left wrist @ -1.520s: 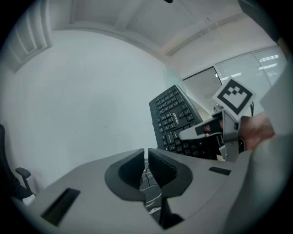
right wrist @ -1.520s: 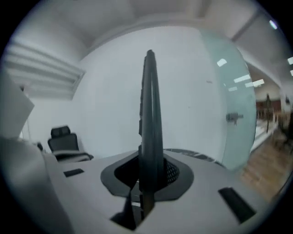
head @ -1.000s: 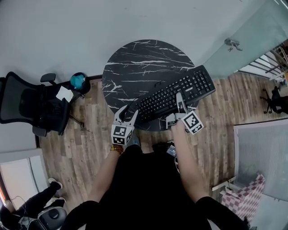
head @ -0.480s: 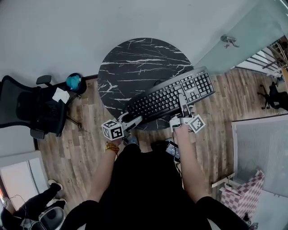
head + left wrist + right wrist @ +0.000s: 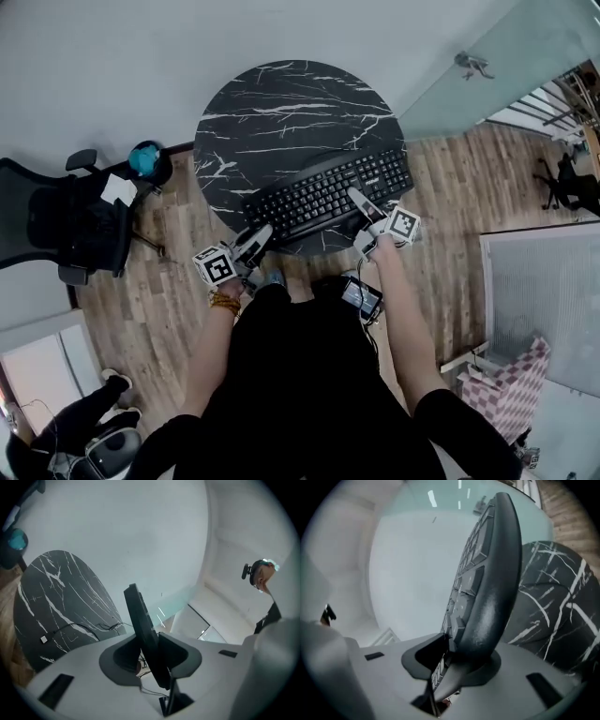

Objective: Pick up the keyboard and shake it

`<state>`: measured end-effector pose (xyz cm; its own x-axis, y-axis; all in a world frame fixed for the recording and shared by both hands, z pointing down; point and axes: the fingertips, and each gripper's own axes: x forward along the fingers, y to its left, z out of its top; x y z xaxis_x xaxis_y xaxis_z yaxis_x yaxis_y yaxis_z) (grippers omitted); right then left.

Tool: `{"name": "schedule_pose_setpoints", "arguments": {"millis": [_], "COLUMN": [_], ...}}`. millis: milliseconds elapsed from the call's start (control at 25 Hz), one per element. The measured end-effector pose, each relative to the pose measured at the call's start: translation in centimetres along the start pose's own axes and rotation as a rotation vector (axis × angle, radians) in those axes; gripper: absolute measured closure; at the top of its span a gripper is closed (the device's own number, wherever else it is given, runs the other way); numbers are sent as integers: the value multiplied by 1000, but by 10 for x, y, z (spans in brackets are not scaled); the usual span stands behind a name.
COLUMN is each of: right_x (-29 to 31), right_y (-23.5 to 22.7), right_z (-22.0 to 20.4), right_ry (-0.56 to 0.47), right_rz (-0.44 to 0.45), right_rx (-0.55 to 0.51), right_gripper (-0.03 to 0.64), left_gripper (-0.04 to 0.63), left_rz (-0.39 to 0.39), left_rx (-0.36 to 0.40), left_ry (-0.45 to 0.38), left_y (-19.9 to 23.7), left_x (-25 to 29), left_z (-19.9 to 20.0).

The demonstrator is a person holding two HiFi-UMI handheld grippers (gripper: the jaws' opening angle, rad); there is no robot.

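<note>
Gripping the black keyboard [image 5: 323,197] at its 2 ends, both claws have it between their jaws at the near edge of the round black marbled surface [image 5: 291,103]. The left claw [image 5: 261,234] has just been closing, and its pads press on the keyboard's left end, which shows edge-on in the left gripper view. The right claw [image 5: 359,202] has just been opening a little, yet the right end sits wedged against both its jaws. A thin cable [image 5: 70,627] trails across the surface.

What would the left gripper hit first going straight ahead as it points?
The black plastic keyboard: its end already sits between the left gripper's jaws, which have just been closing. Pushing on would likely just seat it deeper.
</note>
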<state>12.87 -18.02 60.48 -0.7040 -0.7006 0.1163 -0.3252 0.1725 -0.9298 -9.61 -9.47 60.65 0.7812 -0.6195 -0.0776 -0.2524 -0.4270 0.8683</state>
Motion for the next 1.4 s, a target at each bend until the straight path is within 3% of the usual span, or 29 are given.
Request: {"name": "schedule_pose_setpoints", "arguments": {"millis": [160, 360, 680, 800, 880, 1000, 1080, 1280, 1400], "right_x": [4, 9, 2, -1, -2, -3, -4, -9, -15], "right_y": [-44, -76, -104, -104, -109, -120, -125, -129, -132], "right_z": [-25, -59, -81, -85, -96, -115, -118, -110, -105], "right_ry": [-48, -70, -222, -328, -331, -302, -344, -451, -512], "right_rz": [-48, -128, -286, -283, -304, -361, -359, -379, -412], "right_rx": [227, 327, 398, 451, 475, 505, 550, 568, 573], "right_gripper": [508, 487, 425, 416, 468, 499, 513, 531, 540], "left_gripper": [472, 476, 491, 489, 485, 485, 485, 483, 472], "left_rz": [49, 146, 191, 315, 392, 475, 512, 563, 598], "left_rx": [-89, -175, -235, -238, -264, -381, -442, -452, -449], "left_ry": [-50, -87, -231, -285, -329, -429, -482, -469, -417], "left_y": [12, 33, 46, 70, 88, 114, 125, 134, 139], "left_x": [-9, -28, -22, -29, -36, -47, -50, -49, -49], "left_z": [5, 0, 12, 17, 19, 17, 14, 0, -16]}}
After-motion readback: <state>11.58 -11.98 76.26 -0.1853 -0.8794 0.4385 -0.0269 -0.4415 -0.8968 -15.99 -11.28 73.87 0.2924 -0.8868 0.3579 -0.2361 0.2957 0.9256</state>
